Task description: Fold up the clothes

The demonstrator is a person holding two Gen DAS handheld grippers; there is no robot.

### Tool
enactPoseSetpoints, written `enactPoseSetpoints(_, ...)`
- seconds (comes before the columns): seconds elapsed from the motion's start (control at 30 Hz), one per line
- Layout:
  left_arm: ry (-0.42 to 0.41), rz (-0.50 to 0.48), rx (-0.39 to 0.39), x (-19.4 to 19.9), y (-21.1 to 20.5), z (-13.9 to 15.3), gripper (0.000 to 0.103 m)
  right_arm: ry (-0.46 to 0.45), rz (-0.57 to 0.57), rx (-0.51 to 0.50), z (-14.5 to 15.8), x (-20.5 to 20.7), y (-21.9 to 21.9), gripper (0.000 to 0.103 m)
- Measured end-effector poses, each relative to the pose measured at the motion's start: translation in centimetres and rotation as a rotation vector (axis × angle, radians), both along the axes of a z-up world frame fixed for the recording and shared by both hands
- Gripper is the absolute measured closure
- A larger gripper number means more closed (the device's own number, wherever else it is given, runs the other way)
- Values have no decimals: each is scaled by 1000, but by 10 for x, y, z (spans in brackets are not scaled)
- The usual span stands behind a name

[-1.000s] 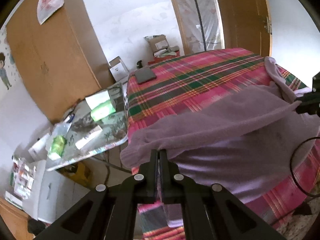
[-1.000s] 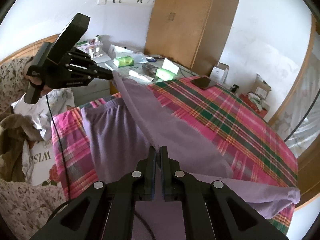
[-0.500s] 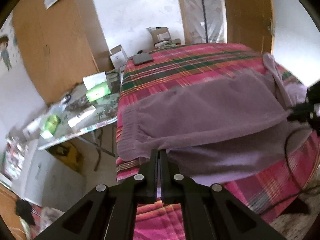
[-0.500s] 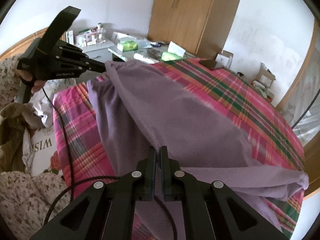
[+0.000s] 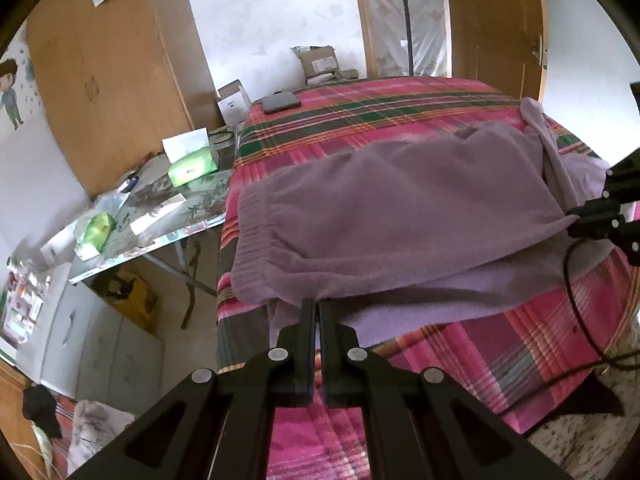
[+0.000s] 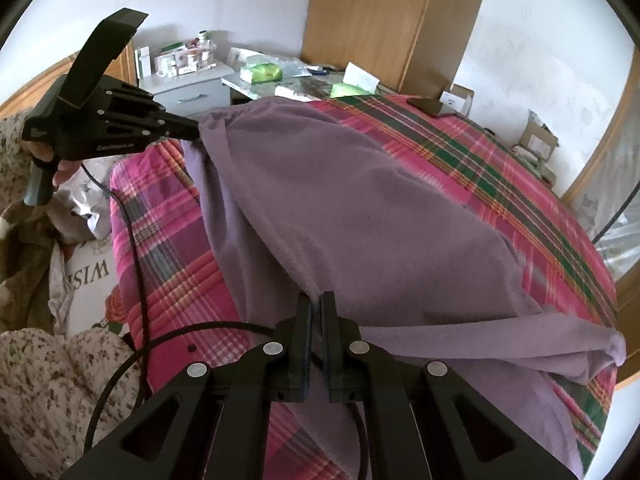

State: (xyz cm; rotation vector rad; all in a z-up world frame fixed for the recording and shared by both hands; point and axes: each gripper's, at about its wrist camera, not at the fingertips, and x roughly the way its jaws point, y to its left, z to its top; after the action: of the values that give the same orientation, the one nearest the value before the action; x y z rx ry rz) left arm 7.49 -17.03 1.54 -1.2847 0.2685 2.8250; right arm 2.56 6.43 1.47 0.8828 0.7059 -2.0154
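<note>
A: Where the black jaws of the left gripper (image 5: 314,304) come together, what sits between them?

B: The hem of a purple garment (image 5: 400,216); the jaws are pressed nearly flat on a thin fold of its soft, fleecy cloth, at the corner beside the ribbed band; the right wrist view shows the same gripper (image 6: 192,133) pinching a bunched corner, with a hand (image 6: 52,160) around its grip.

A: And the right gripper (image 6: 316,300)?

B: Its jaws are closed just as narrowly on the near edge of the garment (image 6: 360,208); from the left wrist view that gripper (image 5: 576,216) nips the cloth at the far right corner; a thin black cable (image 5: 576,320) loops away from it.

A: Where does the garment lie?

B: Spread across a bed (image 5: 380,120) covered in a quilted plaid in pink, green and dark stripes; the upper layer lies folded over a paler lilac layer (image 5: 460,296) beneath; one long sleeve (image 6: 520,352) trails out flat towards the bed's edge.

A: Further out?

B: A flat dark rectangular thing (image 5: 281,103) rests on the far corner of the bed; beside the bed stands a glossy desk (image 5: 192,216) bearing green packets (image 5: 96,232) and papers; behind it a tall wooden wardrobe (image 5: 112,80); near the person lies floral cloth (image 6: 48,380), crumpled.
</note>
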Motion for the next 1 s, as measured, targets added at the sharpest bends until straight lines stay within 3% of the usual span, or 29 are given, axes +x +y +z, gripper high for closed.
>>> enactPoseSetpoints(0.13, -11, 27, 2, 3, -6, -4, 103, -32, 4, 11, -2, 1, 2, 95)
enactPoseSetpoints(0.37, -11, 53, 80, 16, -15, 5, 102, -180, -8, -52, 3, 0, 15, 95)
enactPoseSetpoints(0.47, 1, 54, 126, 23, -16, 11, 102, -187, -10, -62, 10, 8, 21, 93)
enactPoseSetpoints(0.57, -2, 63, 230, 25, -19, 18, 98, -176, -18, -81, 23, 17, 34, 92)
enactPoseSetpoints(0.63, -10, 68, 308, 24, -22, 21, 85, -166, -45, -107, 34, 19, 51, 89)
enactPoseSetpoints(0.8, -15, 129, 430, 17, -27, 22, 81, -155, -181, -181, 51, 12, 101, 80)
enactPoseSetpoints(1.0, -67, 286, 639, -3, -47, 9, 71, -225, -411, -419, 37, -19, 128, 76)
